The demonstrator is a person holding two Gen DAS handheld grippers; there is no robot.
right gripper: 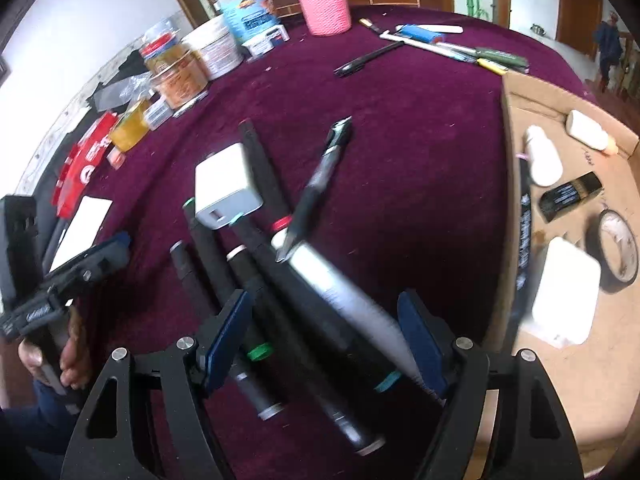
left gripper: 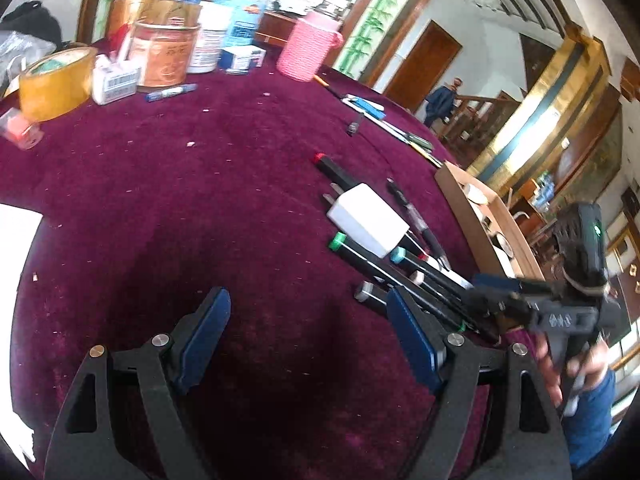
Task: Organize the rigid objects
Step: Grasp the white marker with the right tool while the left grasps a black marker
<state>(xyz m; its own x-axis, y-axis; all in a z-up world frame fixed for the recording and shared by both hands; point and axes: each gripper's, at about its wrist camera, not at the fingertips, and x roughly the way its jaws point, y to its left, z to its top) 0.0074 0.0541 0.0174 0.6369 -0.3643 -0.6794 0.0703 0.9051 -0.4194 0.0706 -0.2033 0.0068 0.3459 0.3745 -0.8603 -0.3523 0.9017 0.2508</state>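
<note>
On the maroon cloth lies a pile of black markers [right gripper: 256,280] with coloured caps, a white-barrelled marker [right gripper: 344,292] and a black pen [right gripper: 320,184] crossing them. A white charger block [right gripper: 224,188] rests on their far ends. My right gripper [right gripper: 324,336] hangs just above the pile, open, with several marker barrels between its blue pads; the view is blurred. My left gripper [left gripper: 310,332] is open over bare cloth, left of the markers [left gripper: 400,272] and charger [left gripper: 368,218]. The right gripper [left gripper: 486,294] shows at the right of the left wrist view, the left gripper [right gripper: 116,244] at the left of the right wrist view.
A cardboard box [right gripper: 506,120] right of the pile holds white bottles, a black tube, a tape roll and a white block. A pink cup [right gripper: 324,4], cans [left gripper: 164,52], a tape roll [left gripper: 54,80] and loose pens [right gripper: 452,48] line the far side. White paper [left gripper: 16,248] lies left.
</note>
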